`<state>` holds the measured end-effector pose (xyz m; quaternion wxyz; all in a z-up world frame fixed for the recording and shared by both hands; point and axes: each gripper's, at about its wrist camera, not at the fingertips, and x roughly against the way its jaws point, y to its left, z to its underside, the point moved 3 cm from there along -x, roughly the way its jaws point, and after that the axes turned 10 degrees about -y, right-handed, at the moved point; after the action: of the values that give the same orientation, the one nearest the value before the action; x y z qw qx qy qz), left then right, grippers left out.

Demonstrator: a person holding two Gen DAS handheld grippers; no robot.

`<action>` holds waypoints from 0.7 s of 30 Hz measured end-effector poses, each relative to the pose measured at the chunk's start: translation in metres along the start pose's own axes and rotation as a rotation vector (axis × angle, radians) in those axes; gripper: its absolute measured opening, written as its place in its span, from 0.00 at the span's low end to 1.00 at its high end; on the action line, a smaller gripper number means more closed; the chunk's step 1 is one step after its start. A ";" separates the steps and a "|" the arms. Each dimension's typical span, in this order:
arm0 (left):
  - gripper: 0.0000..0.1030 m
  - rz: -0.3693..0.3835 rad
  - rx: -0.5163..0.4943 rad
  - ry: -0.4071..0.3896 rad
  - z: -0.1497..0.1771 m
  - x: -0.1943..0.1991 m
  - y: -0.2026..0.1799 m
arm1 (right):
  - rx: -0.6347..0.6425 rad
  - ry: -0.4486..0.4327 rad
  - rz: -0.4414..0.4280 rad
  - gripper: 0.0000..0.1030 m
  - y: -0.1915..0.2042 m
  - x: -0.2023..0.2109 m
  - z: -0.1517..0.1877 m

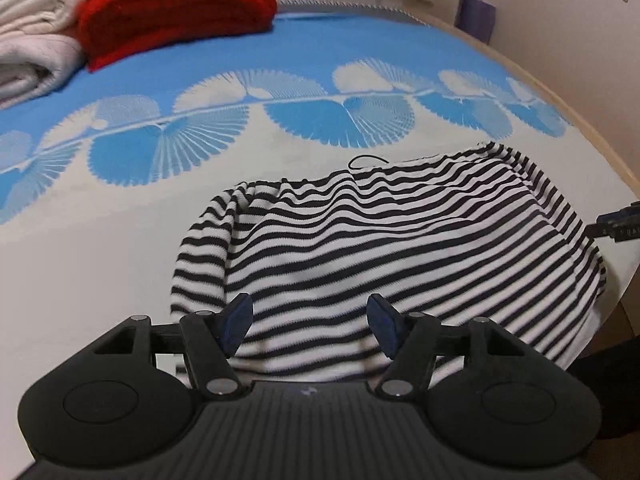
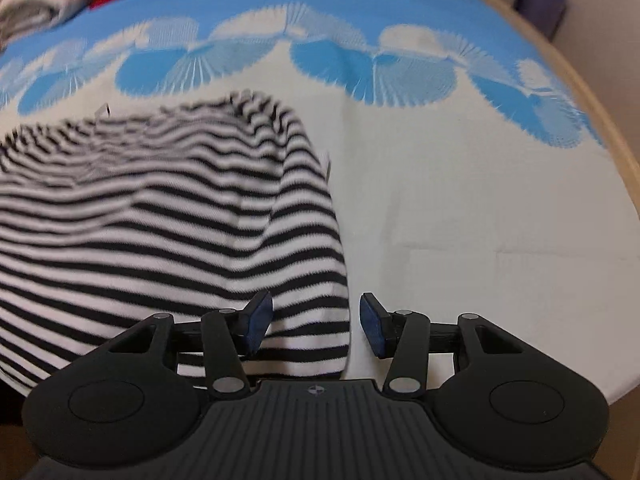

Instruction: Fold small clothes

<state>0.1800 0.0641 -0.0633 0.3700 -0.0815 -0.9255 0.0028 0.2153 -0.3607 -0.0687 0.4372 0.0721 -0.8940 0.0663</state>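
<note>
Striped top (image 1: 384,240) lies bunched on the bed cover (image 1: 100,260), near its front edge. L gripper (image 1: 310,326) open above the top, nothing held. R gripper (image 2: 316,326) open over the top's right edge, empty. Advice: pinch both near corners evenly, lift together, keep fold square.

Even, soft indoor light, no glare, shadows faint. Strong fisheye bending at all edges. Right wrist view motion-blurred, worst on the striped garment (image 2: 160,216); left wrist view sharper.
</note>
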 end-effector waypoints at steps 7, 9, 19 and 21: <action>0.67 -0.143 0.113 -0.138 0.033 0.061 -0.019 | -0.122 -0.144 0.019 0.48 0.006 0.045 -0.004; 0.67 -0.191 0.140 -0.129 0.045 0.072 -0.021 | -0.178 -0.197 0.023 0.48 0.007 0.060 -0.001; 0.13 -0.285 0.251 -0.127 0.060 0.106 -0.009 | -0.253 -0.287 -0.019 0.49 0.042 0.109 0.025; 0.13 -0.270 0.307 -0.118 0.068 0.101 -0.001 | -0.241 -0.268 -0.033 0.49 0.050 0.110 0.032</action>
<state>0.0616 0.0822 -0.0432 0.3201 0.1009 -0.9368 0.0988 0.1145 -0.3252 -0.0035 0.3208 0.0420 -0.9444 -0.0586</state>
